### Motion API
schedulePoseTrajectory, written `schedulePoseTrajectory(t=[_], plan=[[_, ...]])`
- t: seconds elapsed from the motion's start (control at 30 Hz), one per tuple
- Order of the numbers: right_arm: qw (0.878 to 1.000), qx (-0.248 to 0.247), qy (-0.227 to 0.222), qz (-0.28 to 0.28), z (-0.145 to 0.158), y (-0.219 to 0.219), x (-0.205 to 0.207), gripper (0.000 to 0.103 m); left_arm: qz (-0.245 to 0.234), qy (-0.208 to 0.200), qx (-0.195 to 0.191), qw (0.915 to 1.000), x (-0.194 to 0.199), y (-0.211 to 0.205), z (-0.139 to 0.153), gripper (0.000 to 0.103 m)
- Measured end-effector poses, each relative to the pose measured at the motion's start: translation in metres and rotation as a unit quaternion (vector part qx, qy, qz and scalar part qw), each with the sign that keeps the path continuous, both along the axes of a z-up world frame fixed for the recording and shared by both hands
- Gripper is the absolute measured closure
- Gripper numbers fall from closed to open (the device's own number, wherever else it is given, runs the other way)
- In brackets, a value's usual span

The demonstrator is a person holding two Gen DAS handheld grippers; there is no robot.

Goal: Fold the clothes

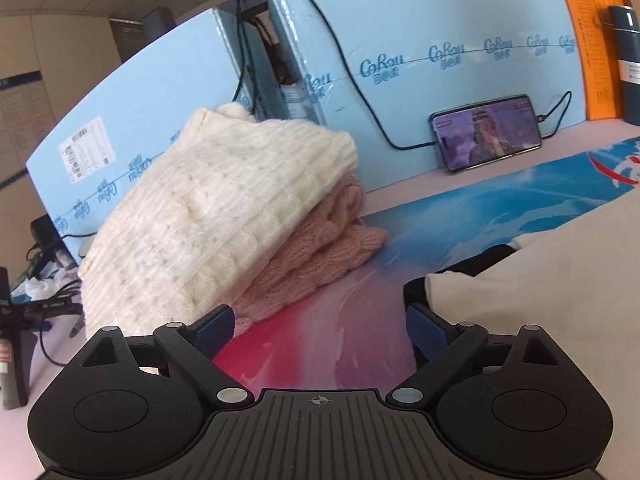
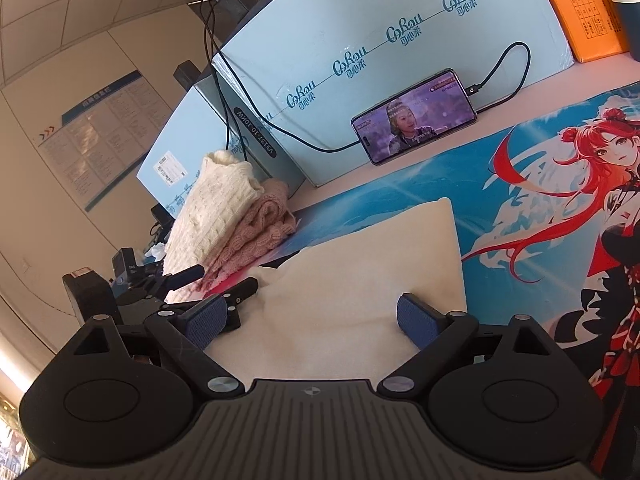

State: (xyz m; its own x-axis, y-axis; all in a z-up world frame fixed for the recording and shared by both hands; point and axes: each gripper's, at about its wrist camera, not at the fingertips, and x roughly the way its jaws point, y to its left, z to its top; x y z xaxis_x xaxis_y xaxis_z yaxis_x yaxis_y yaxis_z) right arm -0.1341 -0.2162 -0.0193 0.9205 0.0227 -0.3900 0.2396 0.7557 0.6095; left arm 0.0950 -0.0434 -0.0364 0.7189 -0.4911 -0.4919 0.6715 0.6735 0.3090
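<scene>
A cream garment (image 2: 360, 276) lies folded flat on the printed desk mat (image 2: 520, 184); it also shows at the right of the left wrist view (image 1: 552, 272). My right gripper (image 2: 316, 320) is open, its blue pads either side of the garment's near edge, just above it. My left gripper (image 1: 320, 332) is open and empty over the pink part of the mat (image 1: 320, 344), left of the garment. A stack of a white knit sweater (image 1: 208, 216) on a pink knit sweater (image 1: 320, 252) lies just ahead of the left gripper.
Light blue boxes (image 1: 440, 40) form a wall along the back. A phone (image 1: 486, 132) playing video leans on them with a cable. An orange box (image 1: 596, 44) and a dark flask (image 1: 628, 64) stand at the right. Cables and black gear (image 2: 120, 280) crowd the left edge.
</scene>
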Motion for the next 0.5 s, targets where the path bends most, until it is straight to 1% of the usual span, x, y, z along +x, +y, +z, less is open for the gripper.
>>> schedulePoseTrajectory(t=[0.13,0.23,0.3,0.37,0.43,0.5], plan=[[1.000,0.001,0.001,-0.001,-0.001,0.000,0.000,0.010,0.013,-0.003,-0.048,0.9988,0.001,0.015,0.011,0.008],[1.000,0.004,0.002,-0.001,-0.001,-0.001,0.001,0.010,-0.003,-0.013,-0.079,0.9968,-0.012,0.020,0.022,0.008],[1.000,0.006,0.003,0.000,-0.002,-0.002,0.001,0.010,-0.014,-0.016,-0.087,0.9960,-0.023,0.022,0.027,0.008],[1.000,0.011,0.005,0.001,-0.003,-0.003,0.002,0.009,-0.018,-0.019,-0.103,0.9943,-0.037,0.028,0.032,0.008],[1.000,0.019,0.007,0.000,-0.005,-0.005,0.003,0.009,-0.019,-0.003,-0.136,0.9906,-0.052,0.042,0.036,0.008],[1.000,0.022,0.005,0.001,-0.005,-0.005,0.002,0.006,-0.016,0.025,-0.179,0.9834,-0.067,0.061,0.037,0.008]])
